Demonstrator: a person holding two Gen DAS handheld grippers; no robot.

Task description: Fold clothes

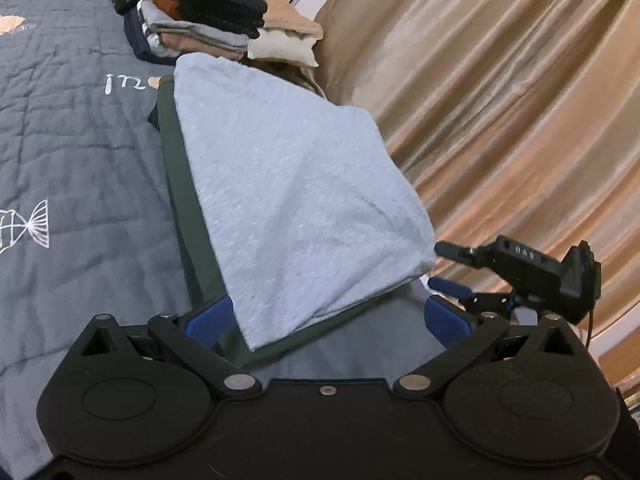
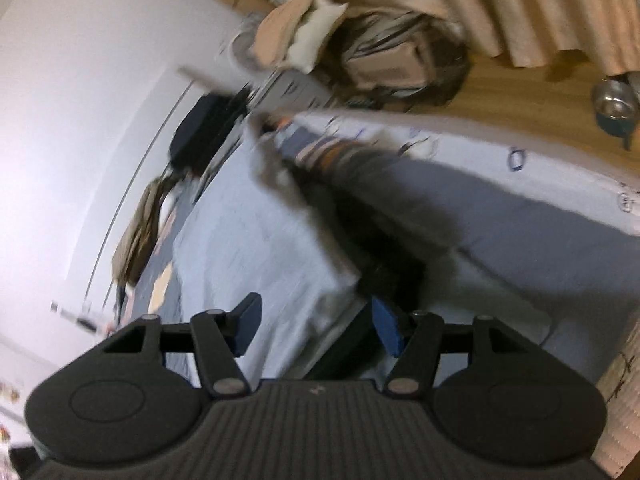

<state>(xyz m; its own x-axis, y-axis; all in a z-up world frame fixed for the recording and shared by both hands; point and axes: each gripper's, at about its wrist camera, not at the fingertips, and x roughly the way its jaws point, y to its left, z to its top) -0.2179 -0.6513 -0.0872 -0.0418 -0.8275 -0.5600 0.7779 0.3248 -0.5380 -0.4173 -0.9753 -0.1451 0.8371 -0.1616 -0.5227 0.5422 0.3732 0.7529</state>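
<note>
A folded light blue garment (image 1: pixel 296 196) lies on a folded dark green one (image 1: pixel 184 184) at the edge of a grey quilted bed (image 1: pixel 72 152). My left gripper (image 1: pixel 328 320) is open, its blue pads on either side of the near corner of the blue garment. My right gripper (image 1: pixel 452 270) shows at the right in the left wrist view, open, just beyond the garment's right corner. In the blurred right wrist view the right gripper (image 2: pixel 316 326) is open over the light blue garment (image 2: pixel 256 248), with dark cloth (image 2: pixel 360 216) beyond it.
A stack of folded clothes (image 1: pixel 200 20) stands farther along the bed, with beige and cream pieces (image 1: pixel 288 36) beside it. A tan curtain (image 1: pixel 500 100) hangs along the right. The right wrist view shows a wooden floor (image 2: pixel 540 104) and a metal bowl (image 2: pixel 614 104).
</note>
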